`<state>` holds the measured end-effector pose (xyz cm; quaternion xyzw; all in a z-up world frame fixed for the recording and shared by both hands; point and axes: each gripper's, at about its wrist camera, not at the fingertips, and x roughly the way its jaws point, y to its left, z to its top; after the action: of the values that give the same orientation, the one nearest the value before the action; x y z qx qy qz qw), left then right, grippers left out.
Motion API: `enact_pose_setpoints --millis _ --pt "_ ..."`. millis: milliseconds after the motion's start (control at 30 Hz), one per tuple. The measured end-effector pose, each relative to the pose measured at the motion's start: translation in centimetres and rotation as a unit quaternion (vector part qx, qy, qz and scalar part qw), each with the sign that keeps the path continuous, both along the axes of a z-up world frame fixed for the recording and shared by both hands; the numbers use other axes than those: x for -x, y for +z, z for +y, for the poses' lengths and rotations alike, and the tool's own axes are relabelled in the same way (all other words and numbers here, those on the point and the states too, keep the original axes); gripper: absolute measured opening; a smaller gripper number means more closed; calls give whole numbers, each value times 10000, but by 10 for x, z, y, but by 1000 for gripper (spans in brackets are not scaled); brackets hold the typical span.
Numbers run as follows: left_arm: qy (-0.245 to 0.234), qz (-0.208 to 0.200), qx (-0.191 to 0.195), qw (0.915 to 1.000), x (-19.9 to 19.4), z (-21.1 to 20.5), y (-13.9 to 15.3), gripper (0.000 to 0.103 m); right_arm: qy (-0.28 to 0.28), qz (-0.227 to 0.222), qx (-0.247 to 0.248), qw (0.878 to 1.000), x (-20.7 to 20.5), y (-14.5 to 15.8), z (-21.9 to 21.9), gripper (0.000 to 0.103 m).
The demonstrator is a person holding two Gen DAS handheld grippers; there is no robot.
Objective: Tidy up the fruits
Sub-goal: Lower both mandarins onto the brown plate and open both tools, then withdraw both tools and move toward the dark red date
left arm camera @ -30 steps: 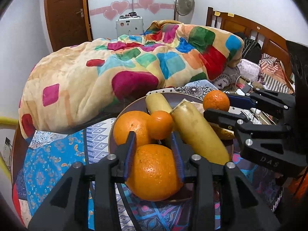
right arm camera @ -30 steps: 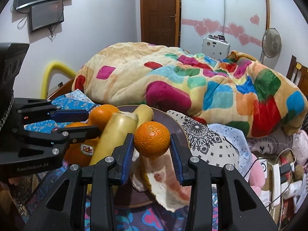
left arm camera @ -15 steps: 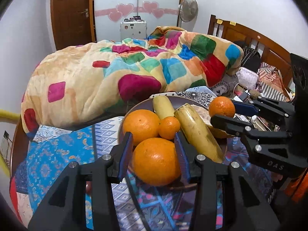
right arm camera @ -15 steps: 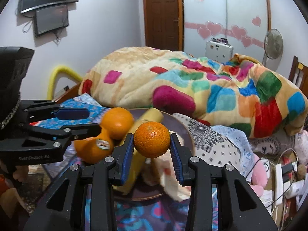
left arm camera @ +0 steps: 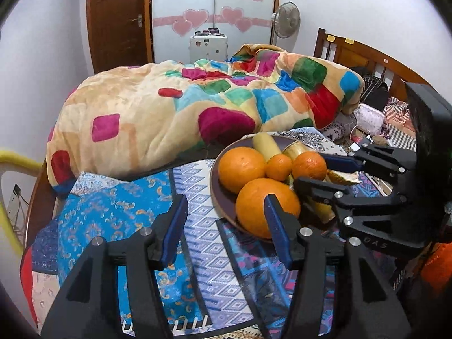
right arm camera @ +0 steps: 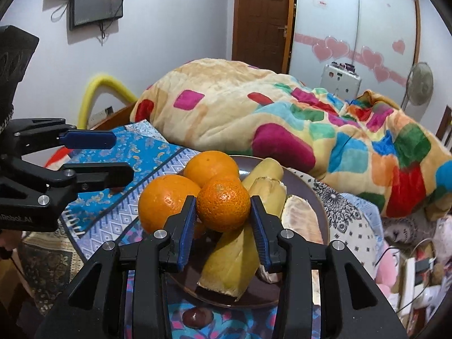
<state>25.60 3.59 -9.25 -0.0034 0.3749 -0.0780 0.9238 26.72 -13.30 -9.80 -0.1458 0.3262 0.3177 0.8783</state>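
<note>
A dark round plate (left arm camera: pixel 223 209) (right arm camera: pixel 319 197) on the table holds two big oranges (left arm camera: pixel 267 206) (right arm camera: pixel 166 203), a small mandarin (left arm camera: pixel 278 167), yellow sugarcane pieces (left arm camera: pixel 265 147) (right arm camera: pixel 234 257) and a pale peel (right arm camera: pixel 302 220). My left gripper (left arm camera: pixel 226 226) is open and empty, left of and in front of the plate; it shows in the right wrist view (right arm camera: pixel 99 155). My right gripper (right arm camera: pixel 223 223) is shut on a small orange (right arm camera: pixel 223 207) (left arm camera: pixel 309 165), held over the plate; it shows in the left wrist view (left arm camera: pixel 325 172).
A patterned blue cloth (left arm camera: pixel 121 214) covers the table. A bed with a colourful quilt (left arm camera: pixel 197 107) lies just behind. A wooden headboard (left arm camera: pixel 364 56), bags and cables sit to the right. A dark red fruit (right arm camera: pixel 195 317) lies under the plate's front edge.
My left gripper let go of the big orange, opened and drew back left; the orange rests on the plate. My right gripper moved over the plate with its small orange.
</note>
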Motion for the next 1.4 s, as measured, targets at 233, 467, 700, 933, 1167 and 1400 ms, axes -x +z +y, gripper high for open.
enact_pose_setpoints --millis 233,467,700,933,1167,1400 --pt "48 95 24 9999 3 6 -8 56 -29 56 48 10000 1 1 -3 43" --pt "95 140 36 9999 10 10 -8 56 -73 51 -20 10000 8 5 -7 43" --pt "164 109 -73 9998 26 16 -3 59 -128 20 -112 9999 19 12 -18 43" --pt "309 240 -101 9992 48 30 -7 59 -263 210 -186 9993 40 6 -38 43" --pt "351 385 -162 9985 72 41 -19 59 -368 572 -143 9976 54 -15 -48 43" --pt "405 652 -52 9970 75 53 -40 59 -317 926 139 9951 46 -40 -37 43"
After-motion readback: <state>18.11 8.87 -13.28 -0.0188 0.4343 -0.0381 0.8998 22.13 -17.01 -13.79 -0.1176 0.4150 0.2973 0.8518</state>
